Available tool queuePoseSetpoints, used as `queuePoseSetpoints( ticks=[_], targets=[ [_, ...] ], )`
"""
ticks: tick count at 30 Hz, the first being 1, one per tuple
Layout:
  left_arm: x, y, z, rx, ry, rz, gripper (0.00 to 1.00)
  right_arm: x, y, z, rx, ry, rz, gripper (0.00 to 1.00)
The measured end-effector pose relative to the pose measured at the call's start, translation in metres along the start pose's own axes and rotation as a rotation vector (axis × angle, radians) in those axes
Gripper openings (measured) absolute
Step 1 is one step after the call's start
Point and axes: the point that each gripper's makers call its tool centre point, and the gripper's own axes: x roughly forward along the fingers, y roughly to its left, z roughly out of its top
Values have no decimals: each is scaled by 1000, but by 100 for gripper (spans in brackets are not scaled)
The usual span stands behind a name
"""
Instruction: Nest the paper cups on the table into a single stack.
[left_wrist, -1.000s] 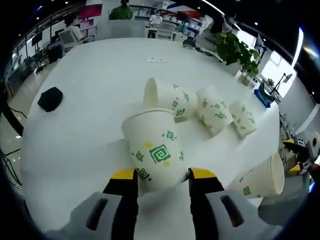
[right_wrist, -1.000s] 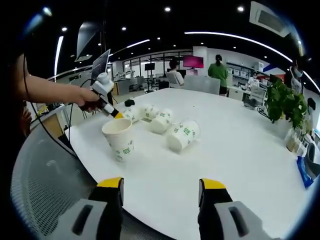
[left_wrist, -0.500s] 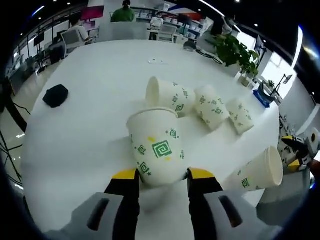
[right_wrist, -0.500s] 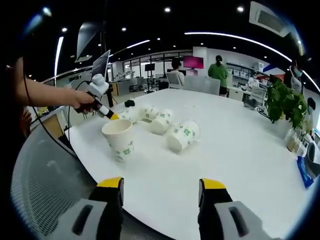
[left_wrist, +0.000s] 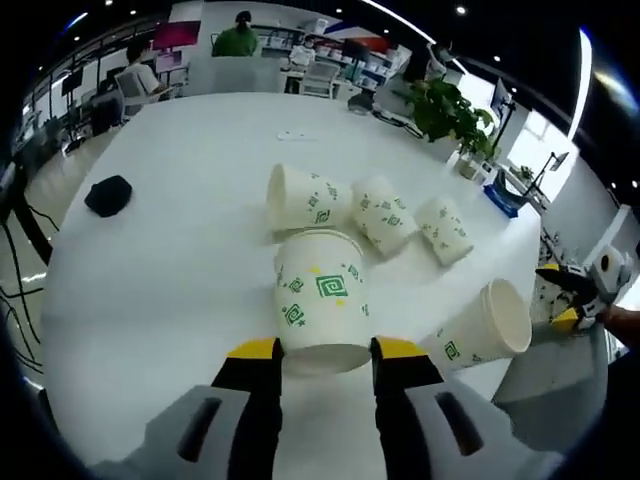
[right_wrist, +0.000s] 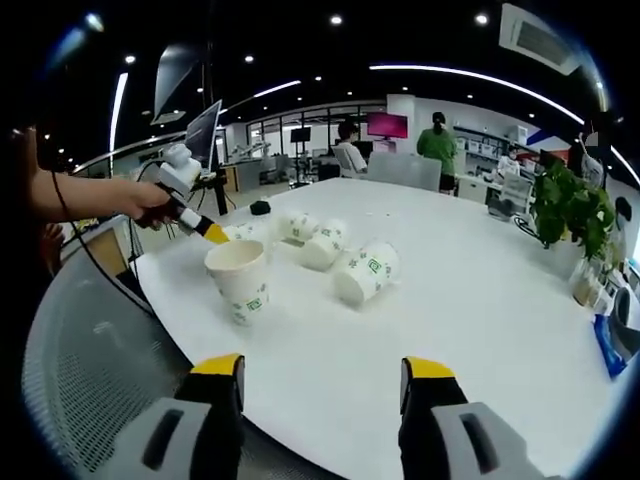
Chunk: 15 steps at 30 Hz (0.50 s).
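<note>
Left tongs (left_wrist: 320, 352) clamped on a white paper cup with green square patterns (left_wrist: 320, 300), jaws pressed against its sides near the base, mouth pointing away over the round white counter (left_wrist: 180, 220). Just behind it, three more patterned white paper cups on their sides in a row: first (left_wrist: 300, 197), second (left_wrist: 380, 213), third (left_wrist: 444, 229). Another patterned paper cup (left_wrist: 478, 327) near the counter's right edge, open mouth up. Small black object (left_wrist: 108, 195) well apart at the left. Leafy green potted plant (left_wrist: 450, 110) beyond the far edge. Right tongs (right_wrist: 322, 385) spread wide, holding nothing, low over the near edge; a hand (right_wrist: 140, 200) grasping the left tongs visible at left.
</note>
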Motion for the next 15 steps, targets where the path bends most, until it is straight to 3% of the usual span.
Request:
queuePoseSetpoints(
  ticks=[10,15],
  targets=[
    [-27,-6,12,2,-63,-38,33,-4,-3,9,10,-13,6,66],
    [-43,-19,22,33,-102,-71,33,-7,0,25,-7,-34,31,67]
  ],
)
